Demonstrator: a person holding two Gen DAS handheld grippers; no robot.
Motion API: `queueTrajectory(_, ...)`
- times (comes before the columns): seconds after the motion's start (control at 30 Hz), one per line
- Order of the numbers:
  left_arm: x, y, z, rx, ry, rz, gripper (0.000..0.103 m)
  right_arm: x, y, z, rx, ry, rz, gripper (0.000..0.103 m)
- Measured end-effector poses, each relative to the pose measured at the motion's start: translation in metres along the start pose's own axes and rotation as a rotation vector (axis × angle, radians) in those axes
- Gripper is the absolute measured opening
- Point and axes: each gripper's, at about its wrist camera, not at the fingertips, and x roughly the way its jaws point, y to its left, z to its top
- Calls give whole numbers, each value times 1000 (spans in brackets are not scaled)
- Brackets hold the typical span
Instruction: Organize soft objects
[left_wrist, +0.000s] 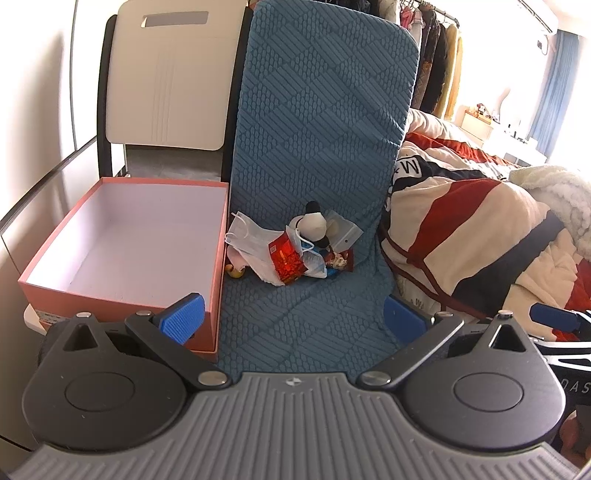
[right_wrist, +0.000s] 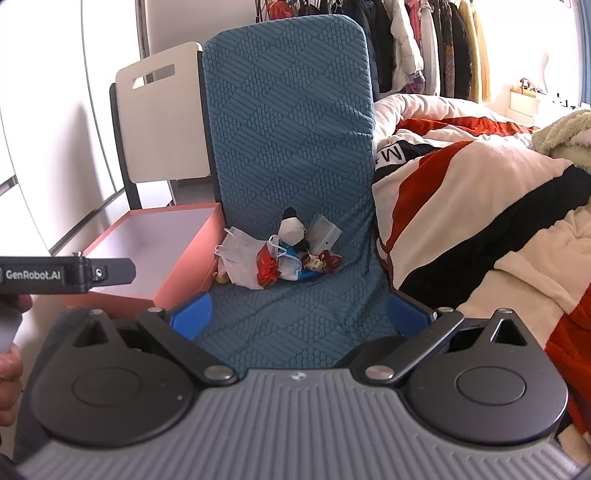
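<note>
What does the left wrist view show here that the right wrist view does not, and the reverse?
Only the left wrist view shows the whole bare floor of the pink box and its near wall.

Only the right wrist view shows the left gripper's body from the side, labelled GenRobot.AI, with a hand below it.

Both show the blue chair, the pile with the panda plush and face masks, and the striped quilt.

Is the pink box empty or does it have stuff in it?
Empty. The box has no lid on, and only its bare pale floor shows inside. The toys and bags sit outside it, on the blue chair.
</note>
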Motion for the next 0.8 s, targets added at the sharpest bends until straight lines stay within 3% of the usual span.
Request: queueTrajectory(0.8, 14, 5, -6, 5, 39, -12, 103, 11, -8, -4, 30, 30, 6, 103)
